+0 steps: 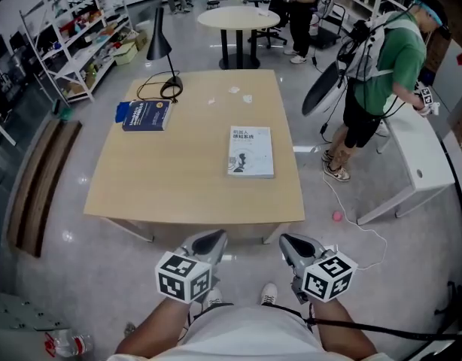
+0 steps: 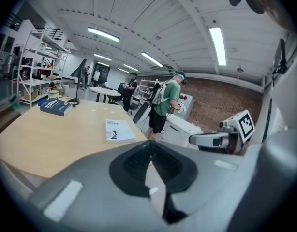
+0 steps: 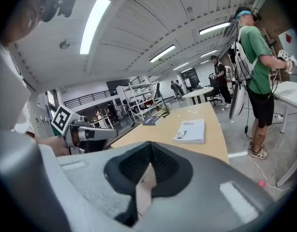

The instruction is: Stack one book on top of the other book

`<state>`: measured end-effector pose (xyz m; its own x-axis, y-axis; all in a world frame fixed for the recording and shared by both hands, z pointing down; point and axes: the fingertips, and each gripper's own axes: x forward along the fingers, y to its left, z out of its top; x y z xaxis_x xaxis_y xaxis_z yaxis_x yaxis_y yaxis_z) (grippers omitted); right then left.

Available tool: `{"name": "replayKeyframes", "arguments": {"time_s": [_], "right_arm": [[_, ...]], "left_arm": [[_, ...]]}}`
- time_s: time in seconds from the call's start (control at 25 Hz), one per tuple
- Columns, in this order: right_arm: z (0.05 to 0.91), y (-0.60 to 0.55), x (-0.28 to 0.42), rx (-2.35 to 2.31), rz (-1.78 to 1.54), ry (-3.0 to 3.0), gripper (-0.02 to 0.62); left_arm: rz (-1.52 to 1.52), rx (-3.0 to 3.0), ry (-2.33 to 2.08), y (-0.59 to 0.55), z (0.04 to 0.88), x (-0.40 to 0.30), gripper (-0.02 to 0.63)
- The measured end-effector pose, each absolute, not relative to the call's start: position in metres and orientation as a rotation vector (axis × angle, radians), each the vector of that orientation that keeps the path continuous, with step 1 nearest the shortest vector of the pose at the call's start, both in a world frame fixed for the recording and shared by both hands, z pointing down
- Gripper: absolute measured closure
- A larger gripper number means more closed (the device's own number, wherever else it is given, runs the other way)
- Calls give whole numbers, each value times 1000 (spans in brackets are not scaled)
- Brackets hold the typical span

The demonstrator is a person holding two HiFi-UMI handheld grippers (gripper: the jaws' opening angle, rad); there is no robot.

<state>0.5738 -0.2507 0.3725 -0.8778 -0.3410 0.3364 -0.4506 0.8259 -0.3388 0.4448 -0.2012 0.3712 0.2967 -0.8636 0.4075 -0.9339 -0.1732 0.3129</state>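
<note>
Two books lie apart on the wooden table [image 1: 178, 179]. A dark blue book [image 1: 145, 115] sits at the far left, a pale grey-white book [image 1: 251, 151] right of centre. Both grippers hover in front of the table's near edge, short of it. My left gripper [image 1: 213, 241] is shut with nothing between its jaws, and my right gripper [image 1: 287, 242] is shut and empty too. The left gripper view shows the white book [image 2: 119, 130] and the blue book [image 2: 55, 106] beyond its closed tips [image 2: 149, 142]. The right gripper view has the white book [image 3: 191, 130] ahead of its closed tips [image 3: 150, 143].
A black desk lamp [image 1: 160, 47] with a coiled cable [image 1: 160, 89] stands at the table's far edge. A person in a green shirt [image 1: 385, 74] stands at a white desk [image 1: 423, 164] to the right. Metal shelves [image 1: 73, 36] line the left side; a round table [image 1: 238, 21] stands behind.
</note>
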Motion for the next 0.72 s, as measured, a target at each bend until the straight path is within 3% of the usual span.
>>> {"name": "replayKeyframes", "arguments": {"time_s": [0.72], "right_arm": [[375, -238, 565, 660, 576, -2727, 595]], "left_arm": [[224, 2083, -1589, -187, 374, 430, 601]]}}
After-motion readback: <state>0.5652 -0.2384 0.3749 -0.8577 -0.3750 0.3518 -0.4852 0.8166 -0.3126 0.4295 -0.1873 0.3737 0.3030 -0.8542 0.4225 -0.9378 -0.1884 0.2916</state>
